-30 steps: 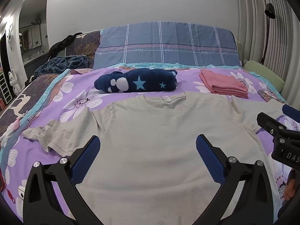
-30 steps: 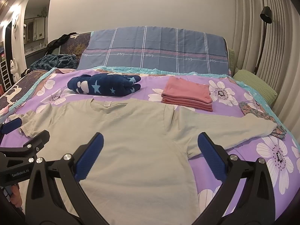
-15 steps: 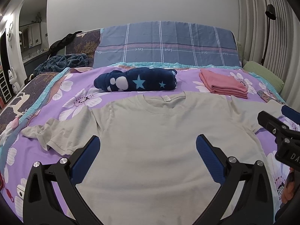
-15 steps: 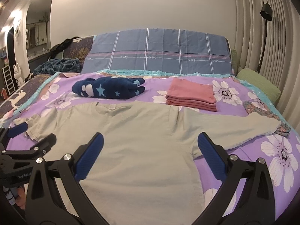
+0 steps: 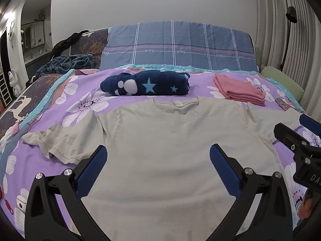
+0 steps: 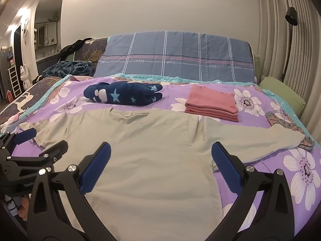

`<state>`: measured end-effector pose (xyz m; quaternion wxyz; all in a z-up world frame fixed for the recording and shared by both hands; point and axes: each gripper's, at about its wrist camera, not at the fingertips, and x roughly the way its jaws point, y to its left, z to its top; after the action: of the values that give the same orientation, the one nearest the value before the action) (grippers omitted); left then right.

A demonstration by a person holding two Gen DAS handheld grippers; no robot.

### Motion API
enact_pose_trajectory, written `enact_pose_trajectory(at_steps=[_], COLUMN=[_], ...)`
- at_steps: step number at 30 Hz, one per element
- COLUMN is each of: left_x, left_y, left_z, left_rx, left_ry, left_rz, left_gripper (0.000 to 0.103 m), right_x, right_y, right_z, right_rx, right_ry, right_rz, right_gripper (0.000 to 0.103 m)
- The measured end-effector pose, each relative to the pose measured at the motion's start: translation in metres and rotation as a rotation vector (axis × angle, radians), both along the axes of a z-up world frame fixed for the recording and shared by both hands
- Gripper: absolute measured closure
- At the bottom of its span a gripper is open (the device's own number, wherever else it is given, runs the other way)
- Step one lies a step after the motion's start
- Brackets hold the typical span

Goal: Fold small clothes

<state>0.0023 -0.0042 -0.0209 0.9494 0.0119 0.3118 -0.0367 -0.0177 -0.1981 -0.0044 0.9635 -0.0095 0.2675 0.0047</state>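
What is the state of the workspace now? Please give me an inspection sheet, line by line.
Surface: bed with purple flowered cover.
Job's things: beige T-shirt spread flat, neck away from the cameras, sleeves out to both sides, the left one crumpled; folded pink garment; folded navy star garment.
Clutter: teal blanket, patterned cloth at the right sleeve end.
Grippers: left gripper open above the shirt; right gripper open above the shirt.
Cables: nothing seen.
Surroundings: blue checked headboard cover, green pillow, floor lamp.
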Motion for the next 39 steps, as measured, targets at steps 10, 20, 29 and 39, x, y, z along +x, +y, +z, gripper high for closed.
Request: enact_pose_trajectory(at_steps=[10, 20, 29, 39], left_x=[0.000, 0.014, 0.050, 0.122], left_y=[0.004, 0.023, 0.183, 0.368], left_z=[-0.003, -0.019, -0.035, -0.074], left_rx=[-0.017, -0.102, -0.138, -0.425], left_ry=[0.007, 0.080, 0.125, 0.301], left_rz=[0.005, 0.001, 0.395, 0.714], left_gripper=[0.001, 0.001, 0.023, 0.073], right_x=[0.002, 0.003, 0.008, 0.020], right_y=[-0.003, -0.002, -0.010, -0.002], right_z=[-0.002, -0.010, -0.023, -0.041], right_rx=[0.024, 0.017, -0.008, -0.024], right_ry=[0.021, 0.046, 0.090, 0.155], right_rz=[-0.004, -0.001, -0.030, -0.024], right_gripper=[0.002, 0.002, 0.002, 0.002])
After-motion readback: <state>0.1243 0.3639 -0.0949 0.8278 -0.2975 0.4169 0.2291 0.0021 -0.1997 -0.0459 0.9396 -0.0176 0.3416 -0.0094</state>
